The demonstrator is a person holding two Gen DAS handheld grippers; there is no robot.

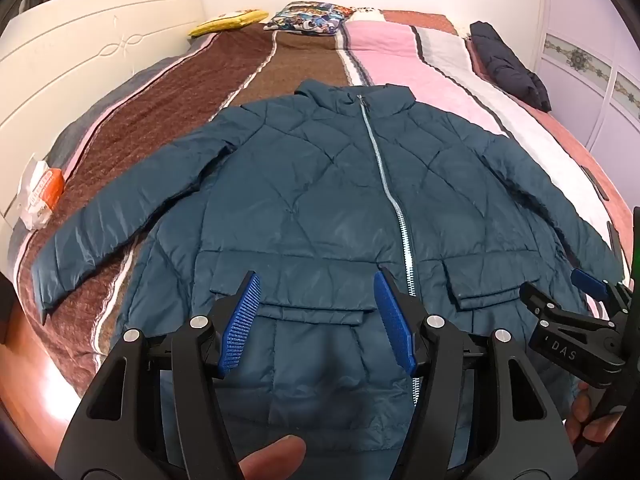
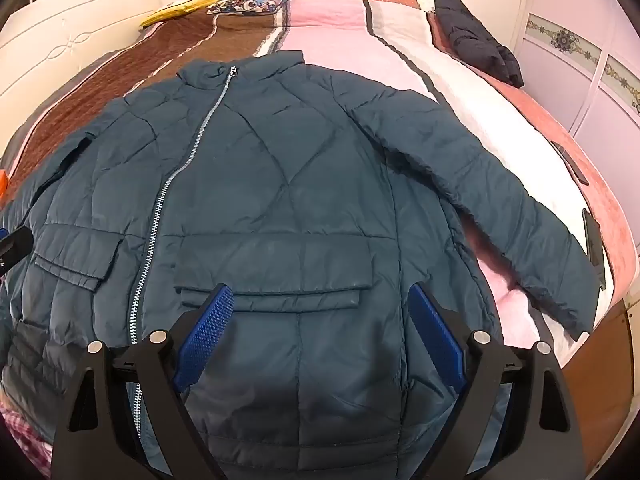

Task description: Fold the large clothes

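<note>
A dark teal quilted jacket (image 1: 320, 192) lies flat and zipped on the bed, front up, collar far from me, both sleeves spread outward. It also fills the right wrist view (image 2: 280, 184). My left gripper (image 1: 318, 312) is open and empty, hovering over the jacket's lower left pocket flap. My right gripper (image 2: 320, 320) is open and empty over the lower right pocket flap. In the left wrist view the right gripper (image 1: 588, 292) shows at the right edge, near the jacket's hem.
The bed has a striped brown, pink and white cover (image 1: 392, 60). A folded dark garment (image 1: 508, 64) lies at the far right. Pillows (image 1: 308, 18) sit at the far end. A white-orange bag (image 1: 42, 192) lies at the left by the headboard (image 1: 80, 48). Dark flat objects (image 2: 592, 240) lie at the bed's right edge.
</note>
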